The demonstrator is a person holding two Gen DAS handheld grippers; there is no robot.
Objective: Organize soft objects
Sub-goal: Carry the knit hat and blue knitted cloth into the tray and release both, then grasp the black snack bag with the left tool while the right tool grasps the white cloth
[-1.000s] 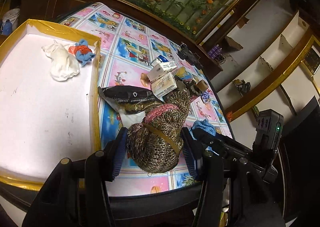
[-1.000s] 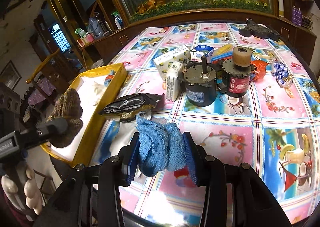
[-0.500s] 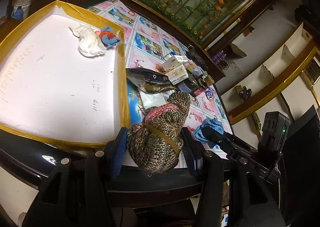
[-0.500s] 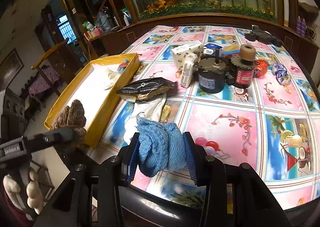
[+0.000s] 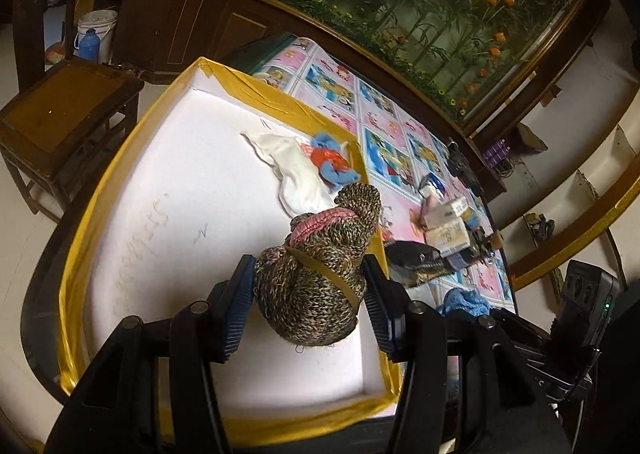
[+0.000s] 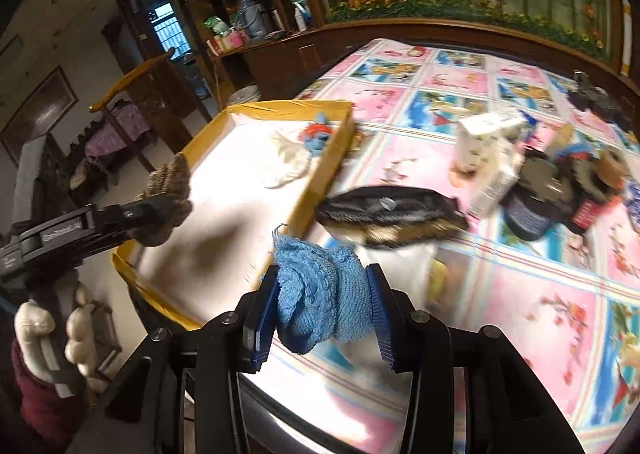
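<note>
Left gripper point(image 5: 308, 300) now over yellow tray point(image 5: 76, 274), off tabletop point(image 6: 500, 182) | pinching knit hat point(image 5: 316, 274) | right gripper point(image 6: 320, 312) pinching blue cloth point(image 6: 320, 290)

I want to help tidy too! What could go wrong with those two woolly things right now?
The brown knit hat hangs over the yellow tray near its table-side wall, so it might land on the rim. The blue knit cloth in the right gripper hangs over the table, outside the tray; let go now, it would miss.
</note>
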